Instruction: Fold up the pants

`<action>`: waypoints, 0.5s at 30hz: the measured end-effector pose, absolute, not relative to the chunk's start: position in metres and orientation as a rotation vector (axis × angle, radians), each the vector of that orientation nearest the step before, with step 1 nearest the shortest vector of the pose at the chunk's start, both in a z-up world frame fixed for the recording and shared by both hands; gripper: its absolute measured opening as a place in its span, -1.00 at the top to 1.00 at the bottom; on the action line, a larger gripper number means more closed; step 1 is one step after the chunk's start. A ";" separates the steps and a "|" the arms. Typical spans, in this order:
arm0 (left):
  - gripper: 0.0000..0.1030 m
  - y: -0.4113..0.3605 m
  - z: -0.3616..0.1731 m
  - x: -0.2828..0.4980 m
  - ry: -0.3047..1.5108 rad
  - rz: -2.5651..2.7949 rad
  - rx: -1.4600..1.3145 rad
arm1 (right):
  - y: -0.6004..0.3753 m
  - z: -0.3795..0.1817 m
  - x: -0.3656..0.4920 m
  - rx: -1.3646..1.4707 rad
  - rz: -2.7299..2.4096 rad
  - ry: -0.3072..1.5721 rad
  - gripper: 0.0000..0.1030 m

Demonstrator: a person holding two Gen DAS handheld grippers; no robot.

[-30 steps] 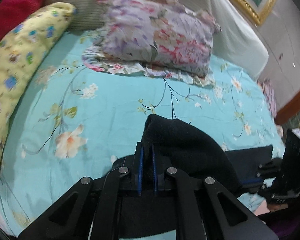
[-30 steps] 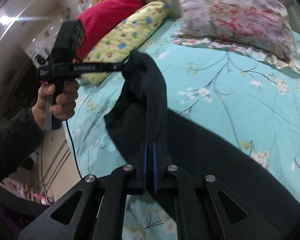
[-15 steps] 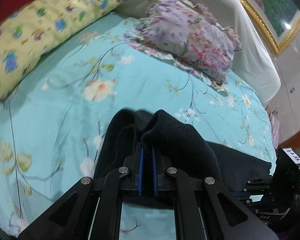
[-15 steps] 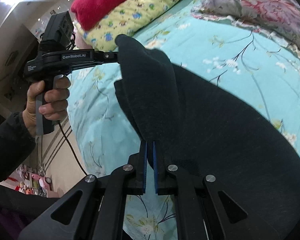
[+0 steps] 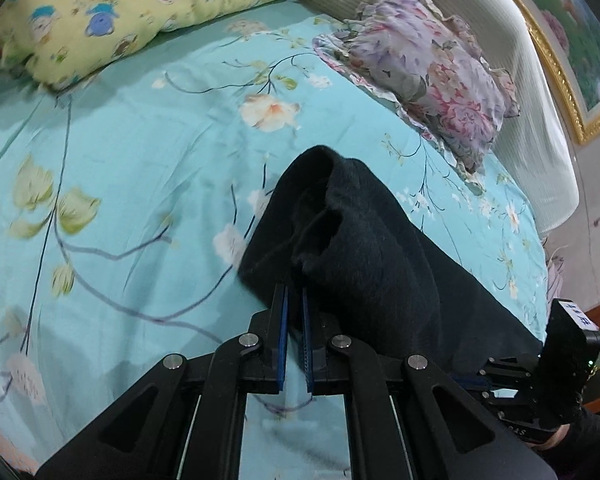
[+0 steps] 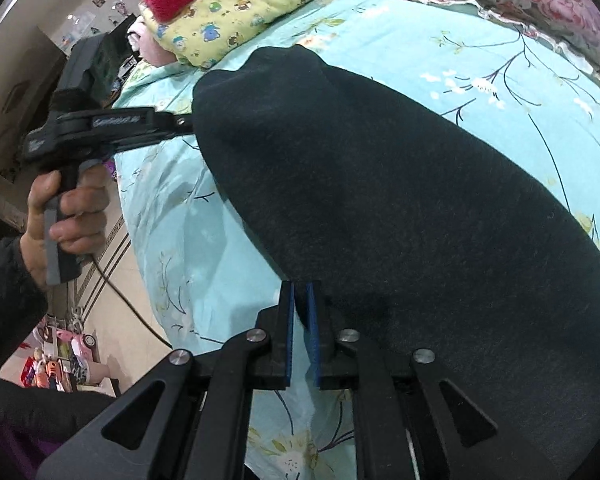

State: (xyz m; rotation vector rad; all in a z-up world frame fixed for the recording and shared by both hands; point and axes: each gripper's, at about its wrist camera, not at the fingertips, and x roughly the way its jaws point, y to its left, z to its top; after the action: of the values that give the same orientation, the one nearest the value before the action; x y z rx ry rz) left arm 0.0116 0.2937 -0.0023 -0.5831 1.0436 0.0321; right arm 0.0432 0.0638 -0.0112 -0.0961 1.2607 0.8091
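Black fleece pants (image 6: 400, 200) lie across a turquoise floral bed sheet (image 5: 140, 160), one end being laid over the rest in a lengthwise fold. The left claw (image 5: 294, 292) is clamped on a bunched corner of the fabric, seen at 12 o'clock from its tips. The right claw (image 6: 303, 292) sits at the near edge of the cloth, its jaws opening; whether the blue pads press on the cloth cannot be told. A hand (image 6: 66, 216) grips the left tool's handle at 9 o'clock in the right wrist view.

To finish the step well, both corners should probably be set down level, edge matched to edge, and released only once the cloth rests flat; letting go one side first risks a skewed fold.

Against the view a second earlier, the raised arch of fabric between the tools has come down and spread over the layer beneath. A yellow printed pillow (image 5: 140, 12) now fills the left view from 10 to 12 o'clock, and a floral pillow (image 5: 428, 64) has slid toward 2 o'clock.
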 end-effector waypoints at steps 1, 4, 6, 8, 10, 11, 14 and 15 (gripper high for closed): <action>0.91 0.294 -0.001 0.009 1.044 0.031 -0.593 | 0.064 -0.012 0.044 -0.087 0.805 1.268 0.77; 0.90 0.293 0.006 0.001 1.033 0.028 -0.623 | 0.067 -0.012 0.042 -0.068 0.813 1.272 0.75; 0.75 0.291 0.012 -0.002 1.026 0.023 -0.637 | 0.068 -0.008 0.038 -0.071 0.821 1.269 0.71; 0.65 0.289 0.019 -0.006 1.013 0.015 -0.660 | 0.069 -0.004 0.036 -0.067 0.835 1.257 0.67; 0.60 0.286 0.026 -0.008 1.001 0.011 -0.664 | 0.069 0.002 0.034 -0.060 0.842 1.241 0.55; 0.56 0.286 0.029 -0.008 0.998 0.008 -0.668 | 0.067 0.006 0.034 -0.054 0.843 1.231 0.40; 0.32 0.281 0.036 -0.010 0.987 0.001 -0.689 | 0.059 0.019 0.036 -0.023 0.831 1.191 0.21; 0.31 0.279 0.038 -0.009 0.984 -0.003 -0.692 | 0.056 0.022 0.038 -0.012 0.825 1.182 0.21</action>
State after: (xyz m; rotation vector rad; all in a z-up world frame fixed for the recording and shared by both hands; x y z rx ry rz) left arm -0.0094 0.2791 0.0377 -0.6916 0.9844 -0.0026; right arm 0.0384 0.0560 0.0222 -0.0124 1.1822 0.8247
